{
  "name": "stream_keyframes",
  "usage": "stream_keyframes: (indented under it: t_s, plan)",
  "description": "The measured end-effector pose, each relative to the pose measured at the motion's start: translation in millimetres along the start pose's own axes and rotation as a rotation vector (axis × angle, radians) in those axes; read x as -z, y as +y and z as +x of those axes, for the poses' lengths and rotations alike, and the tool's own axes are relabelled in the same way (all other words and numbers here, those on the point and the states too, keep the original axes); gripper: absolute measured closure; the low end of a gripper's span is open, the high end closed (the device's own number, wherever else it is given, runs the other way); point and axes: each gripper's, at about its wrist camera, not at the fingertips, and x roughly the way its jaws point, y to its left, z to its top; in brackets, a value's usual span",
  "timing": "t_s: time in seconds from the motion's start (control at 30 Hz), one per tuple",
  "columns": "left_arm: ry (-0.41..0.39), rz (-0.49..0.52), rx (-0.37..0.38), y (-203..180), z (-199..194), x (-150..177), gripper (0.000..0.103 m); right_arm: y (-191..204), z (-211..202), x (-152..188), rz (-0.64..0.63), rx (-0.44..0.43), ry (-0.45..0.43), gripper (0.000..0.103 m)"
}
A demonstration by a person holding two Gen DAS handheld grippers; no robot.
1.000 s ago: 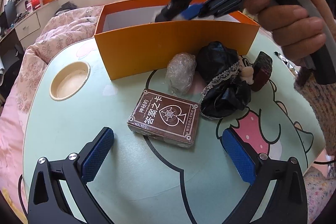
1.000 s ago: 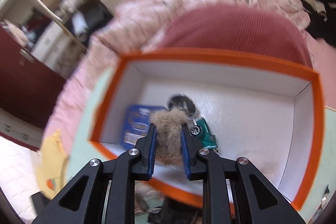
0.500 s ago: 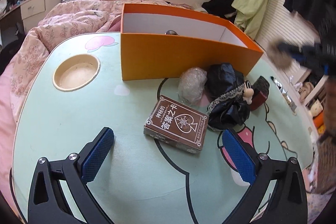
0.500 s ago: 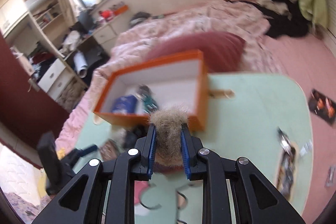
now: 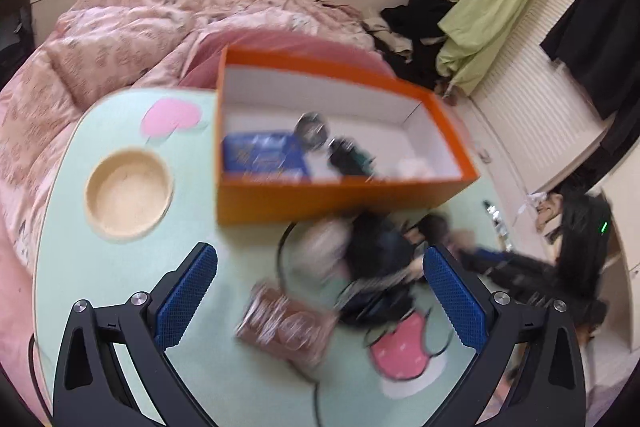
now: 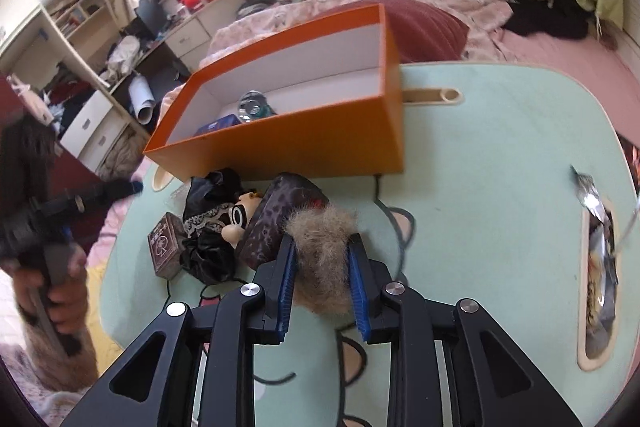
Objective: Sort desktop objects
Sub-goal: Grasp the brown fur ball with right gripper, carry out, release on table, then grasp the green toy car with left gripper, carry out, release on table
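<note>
My right gripper holds a tan fur ball low over the mint table, beside a dark mottled case. Its jaws are opening, and the pads still touch the fur. My left gripper is open and empty, raised above a brown card box, a plastic-wrapped lump and a black doll; this view is blurred. The orange box behind them holds a blue packet, a round metal thing and a green item.
A round cup recess sits in the table's left side. A foil wrapper lies in a slot at the table's right edge. A pink-quilted bed lies behind the table. A hand holds the other gripper at left.
My right gripper carried the fur ball from above the orange box out and down to the table beside the dark case. My left gripper rose and tipped, now looking into the box.
</note>
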Motion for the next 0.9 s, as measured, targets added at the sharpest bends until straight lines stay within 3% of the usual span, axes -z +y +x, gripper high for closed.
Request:
stream_keyframes:
  t_s: [0.03,0.1,0.17,0.33,0.43,0.5,0.53,0.57,0.8,0.83,0.9]
  plan:
    - [0.003,0.011,0.009,-6.4,1.3,-12.0,0.000,1.1,0.7,-0.4,-0.002,0.002,-0.004,0.070]
    - [0.031,0.030,0.012,-16.0,9.2,-33.4,0.000,-0.8,-4.0,0.2,0.028,-0.010,-0.037,0.045]
    - [0.103,0.046,-0.011,-23.3,27.7,-54.4,0.009,-6.3,-15.1,2.6,0.066,-0.041,-0.091,0.041]
    - [0.266,0.081,-0.059,-32.2,80.3,-77.6,0.042,-17.8,-27.2,6.2,0.092,-0.026,-0.106,0.040]
    - [0.296,0.086,-0.112,-35.5,104.7,-79.5,0.042,-28.8,-26.4,8.4,0.125,-0.035,-0.093,0.040]
    - [0.310,0.105,-0.132,-39.0,114.0,-78.3,0.049,-33.1,-25.4,10.3,0.141,-0.040,-0.087,0.040]
    - [0.325,0.111,-0.132,-40.6,119.0,-76.6,0.060,-34.4,-24.9,10.8,0.147,-0.042,-0.085,0.040]
    - [0.338,0.120,-0.139,-41.7,123.4,-75.3,0.065,-34.6,-24.9,11.8,0.150,-0.044,-0.085,0.040]
    - [0.314,0.169,-0.184,-45.8,133.7,-75.0,0.066,-34.9,-24.2,15.2,0.154,-0.062,-0.084,0.040]
    - [0.310,0.181,-0.179,-46.5,132.9,-74.9,0.076,-34.9,-23.7,15.6,0.155,-0.062,-0.083,0.040]
    - [0.303,0.174,-0.154,-43.2,133.9,-75.8,0.078,-34.8,-23.9,16.2,0.155,-0.061,-0.084,0.040]
